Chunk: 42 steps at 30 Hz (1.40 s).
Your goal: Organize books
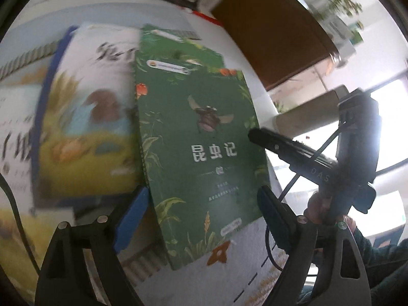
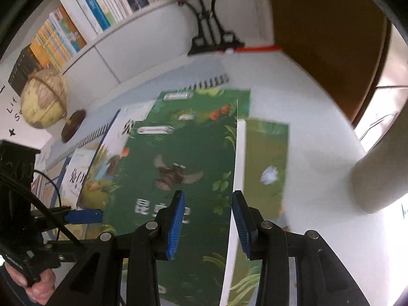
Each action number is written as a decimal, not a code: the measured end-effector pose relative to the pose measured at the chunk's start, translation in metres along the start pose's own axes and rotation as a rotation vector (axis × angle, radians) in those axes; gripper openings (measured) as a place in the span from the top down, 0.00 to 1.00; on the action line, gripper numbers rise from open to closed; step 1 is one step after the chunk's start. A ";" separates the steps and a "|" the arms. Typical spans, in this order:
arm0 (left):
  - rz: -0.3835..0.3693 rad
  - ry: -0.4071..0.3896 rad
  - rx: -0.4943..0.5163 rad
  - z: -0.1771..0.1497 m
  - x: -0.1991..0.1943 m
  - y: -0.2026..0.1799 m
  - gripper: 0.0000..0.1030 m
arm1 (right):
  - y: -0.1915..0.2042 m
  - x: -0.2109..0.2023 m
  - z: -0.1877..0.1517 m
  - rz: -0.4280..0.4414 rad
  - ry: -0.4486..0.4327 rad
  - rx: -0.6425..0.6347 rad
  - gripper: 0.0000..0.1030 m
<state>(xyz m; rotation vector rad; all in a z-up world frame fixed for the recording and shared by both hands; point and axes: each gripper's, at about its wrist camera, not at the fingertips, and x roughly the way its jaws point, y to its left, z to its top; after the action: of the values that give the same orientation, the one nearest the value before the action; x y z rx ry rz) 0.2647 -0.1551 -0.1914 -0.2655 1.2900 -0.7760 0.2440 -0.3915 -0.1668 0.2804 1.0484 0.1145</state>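
Right jaws: the right gripper [image 2: 207,223] stands partly spread around the lifted right edge of the green book [image 2: 178,168]; whether the pads press on that edge I cannot tell.
Left jaws: the left gripper [image 1: 201,219] is spread, one finger on each side of the green book [image 1: 201,153], neither pad pressing it.
Book's place: it lies on top of the overlapping pile on the bench [image 2: 318,140], cover up, its right edge raised.
Risk, near: with the left jaws letting go, the cover may slip off the right pads and flop.
Risk, pile: the yellow picture book [image 1: 84,127] beneath sits askew, so a drag could shove it further out.
Risk, beyond: another green book [image 2: 265,158] lies just beside; a sweep could push it.
Risk, far: the globe [image 2: 43,99] stands well apart, little threatened.
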 end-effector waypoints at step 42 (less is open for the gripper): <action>-0.137 0.035 -0.158 -0.017 0.007 0.020 0.18 | -0.055 0.042 -0.092 0.708 0.134 0.542 0.81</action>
<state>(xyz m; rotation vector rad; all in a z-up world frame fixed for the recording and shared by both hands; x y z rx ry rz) 0.2572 -0.1408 -0.2131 -0.4729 1.3788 -0.7982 0.1828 -0.4186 -0.2601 1.1455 1.0598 0.4921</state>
